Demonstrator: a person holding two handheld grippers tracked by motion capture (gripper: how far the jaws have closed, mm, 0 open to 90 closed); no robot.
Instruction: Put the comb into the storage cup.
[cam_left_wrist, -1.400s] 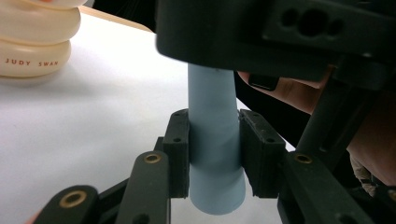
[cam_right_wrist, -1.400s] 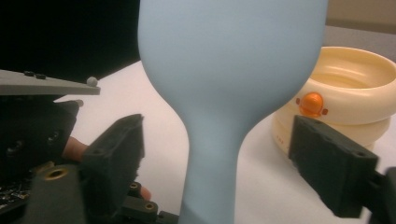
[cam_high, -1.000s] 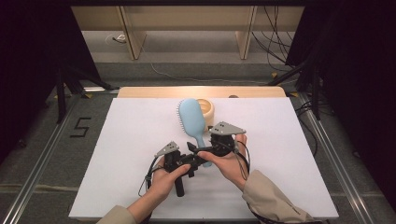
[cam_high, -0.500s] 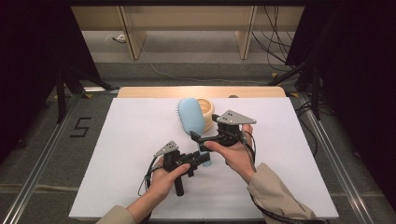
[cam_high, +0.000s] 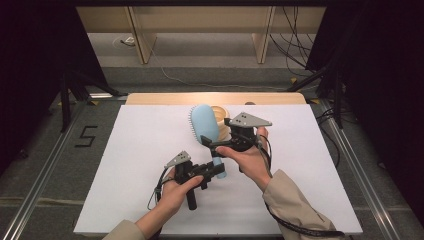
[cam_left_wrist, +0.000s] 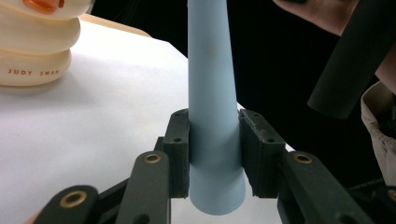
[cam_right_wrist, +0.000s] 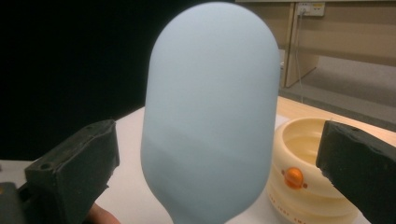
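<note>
Left hand-held gripper (cam_high: 216, 171) clamps pale-blue hairbrush (cam_high: 205, 125) (smooth, oval-headed) by its handle.

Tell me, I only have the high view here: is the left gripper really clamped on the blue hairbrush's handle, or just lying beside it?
Observer: Clamped. In the left gripper view both pads press the handle of the blue hairbrush near its butt end; the left gripper is shut on it.
Operator: And the right gripper, gripping the head?
Observer: No. In the right gripper view the right gripper is open, with its jaws standing wide of the brush head on both sides, gaps showing.
Operator: What is that cream thing behind the brush?
Observer: A ribbed cream container with an orange knob on its side, open at the top; the left gripper view shows "JUDY SWAN" printed on it.
</note>
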